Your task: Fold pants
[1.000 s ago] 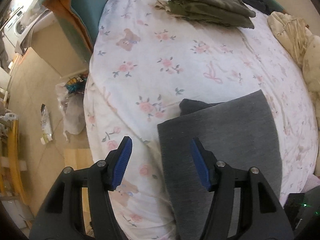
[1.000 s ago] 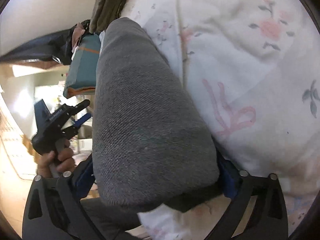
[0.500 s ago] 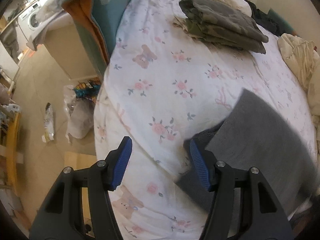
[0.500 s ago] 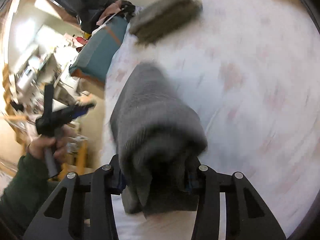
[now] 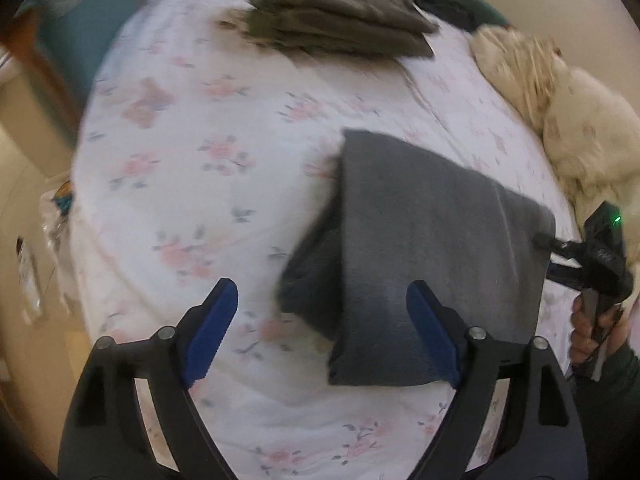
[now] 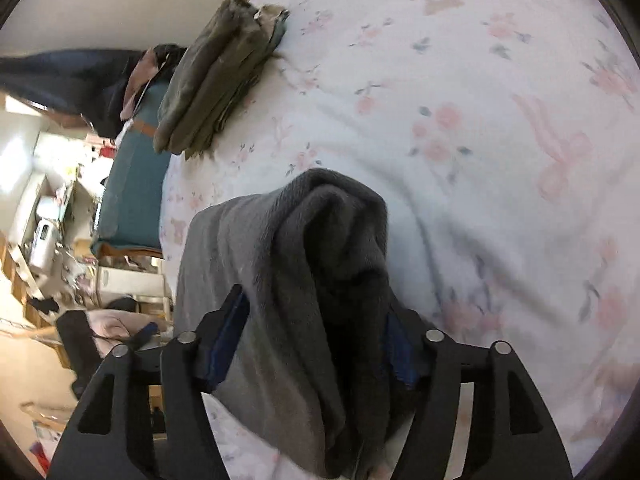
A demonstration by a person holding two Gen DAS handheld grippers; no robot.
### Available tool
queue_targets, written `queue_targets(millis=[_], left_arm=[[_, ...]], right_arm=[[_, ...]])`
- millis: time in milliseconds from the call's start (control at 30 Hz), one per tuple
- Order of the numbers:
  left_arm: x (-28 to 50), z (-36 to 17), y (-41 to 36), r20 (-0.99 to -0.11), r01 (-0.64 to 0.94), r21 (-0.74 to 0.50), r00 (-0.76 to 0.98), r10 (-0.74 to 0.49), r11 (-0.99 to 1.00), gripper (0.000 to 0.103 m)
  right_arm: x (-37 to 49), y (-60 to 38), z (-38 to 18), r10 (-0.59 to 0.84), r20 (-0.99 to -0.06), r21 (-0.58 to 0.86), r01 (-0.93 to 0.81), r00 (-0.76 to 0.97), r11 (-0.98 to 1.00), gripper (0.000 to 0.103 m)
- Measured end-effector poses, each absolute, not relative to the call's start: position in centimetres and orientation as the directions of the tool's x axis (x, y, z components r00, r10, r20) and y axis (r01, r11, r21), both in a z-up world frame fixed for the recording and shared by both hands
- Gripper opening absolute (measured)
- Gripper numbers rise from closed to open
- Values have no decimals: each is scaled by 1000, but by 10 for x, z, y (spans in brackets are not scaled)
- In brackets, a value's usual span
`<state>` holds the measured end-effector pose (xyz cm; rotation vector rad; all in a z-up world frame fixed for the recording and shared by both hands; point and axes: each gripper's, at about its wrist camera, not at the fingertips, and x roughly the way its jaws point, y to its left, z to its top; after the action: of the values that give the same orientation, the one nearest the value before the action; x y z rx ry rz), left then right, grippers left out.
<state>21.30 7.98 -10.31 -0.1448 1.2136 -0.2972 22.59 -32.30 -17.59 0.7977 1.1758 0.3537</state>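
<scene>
The folded grey pants (image 5: 432, 232) hang just over the floral bed sheet (image 5: 192, 168), their near edge drooping. My right gripper (image 5: 548, 254) grips their right end; in the right wrist view the bunched pants (image 6: 320, 280) fill the gap of that gripper (image 6: 312, 350), whose jaws are opening while the fabric still touches the pads. My left gripper (image 5: 322, 334) hovers above the sheet with its jaws opening wide. The near left corner of the pants reaches between its fingers without being pinched, close to the right pad (image 5: 432, 336).
A stack of folded olive pants (image 5: 340, 16) lies at the far side of the bed, also in the right wrist view (image 6: 216, 76). Cream bedding (image 5: 560, 112) is heaped at the right. A teal cushion (image 5: 80, 20) and the floor border the bed's left edge.
The right gripper lifted the grey pants off the sheet and carried them across the bed. The left gripper's jaws spread wider, and the pants' corner now reaches between them.
</scene>
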Motion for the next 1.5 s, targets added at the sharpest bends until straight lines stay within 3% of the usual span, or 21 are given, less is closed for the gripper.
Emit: queue_targets(millis=[100,200,267,300,333,400,433,533,667,800,900,1000,1033,1067,1100,1200,1233,1267,1300,1333,1500], left_arm=[[216,-113,63,-921,182,-266,242,-306,947,83],[208,-126,44,-936,261,-276,149,-320,925,81],[204,-126,36,-941,306,-241,158,-299,921,70],[201,-128,31,-942,336,-243,143,-304,910,53],[199,-130,28,-941,348,-257,124,-316,902,40],[196,-130,24,-945,359,-234,134,-297,904,31],[196,-128,23,-946,364,-226,138,-292,903,14],[199,-111,25,-938,371,-221,173,-301,902,8],[211,-94,46,-923,323,-196,259,-285,926,7],[218,-119,57,-949,279,-177,205,-239,944,8],[209,-141,51,-971,310,-95,182,-157,946,19],[208,-135,48,-970,318,-75,198,-144,945,42],[210,-132,55,-968,286,-98,193,-158,953,62],[212,-131,60,-970,260,-110,182,-161,959,75],[214,-129,66,-969,239,-120,182,-166,964,75],[219,-116,87,-949,183,-170,235,-211,968,76],[221,-112,94,-936,154,-196,264,-231,969,83],[222,-111,98,-923,133,-228,286,-258,964,86],[224,-113,98,-914,130,-256,290,-284,958,86],[226,-119,95,-915,135,-265,278,-293,955,86],[245,-151,70,-932,181,-241,232,-279,954,86]], right_arm=[[190,-342,-158,555,-717,682,255,422,686,71],[149,-337,-155,608,-686,720,258,400,644,71],[133,-326,-158,603,-705,701,237,373,672,70],[127,-312,-163,596,-728,677,218,338,703,63],[125,-303,-168,589,-745,659,209,313,723,45],[128,-287,-174,542,-790,600,177,287,781,22],[130,-283,-174,534,-792,594,168,297,787,8],[130,-273,-153,532,-772,589,78,349,804,4],[124,-258,-132,650,-675,691,-7,348,722,4],[116,-241,-169,622,-738,649,25,261,760,4],[117,-247,-189,560,-793,589,67,239,806,3],[118,-258,-186,499,-833,529,82,239,844,0],[117,-263,-184,490,-836,522,85,245,848,0],[114,-274,-183,499,-829,537,111,253,836,0],[112,-283,-183,521,-814,565,136,257,814,0],[114,-297,-168,584,-736,659,167,343,733,7],[116,-300,-165,584,-724,671,176,368,721,15],[118,-307,-162,590,-697,696,187,407,693,30],[121,-309,-163,595,-687,708,201,418,677,83],[123,-311,-164,591,-684,712,217,429,667,102],[141,-318,-194,626,-646,758,271,436,593,103]])
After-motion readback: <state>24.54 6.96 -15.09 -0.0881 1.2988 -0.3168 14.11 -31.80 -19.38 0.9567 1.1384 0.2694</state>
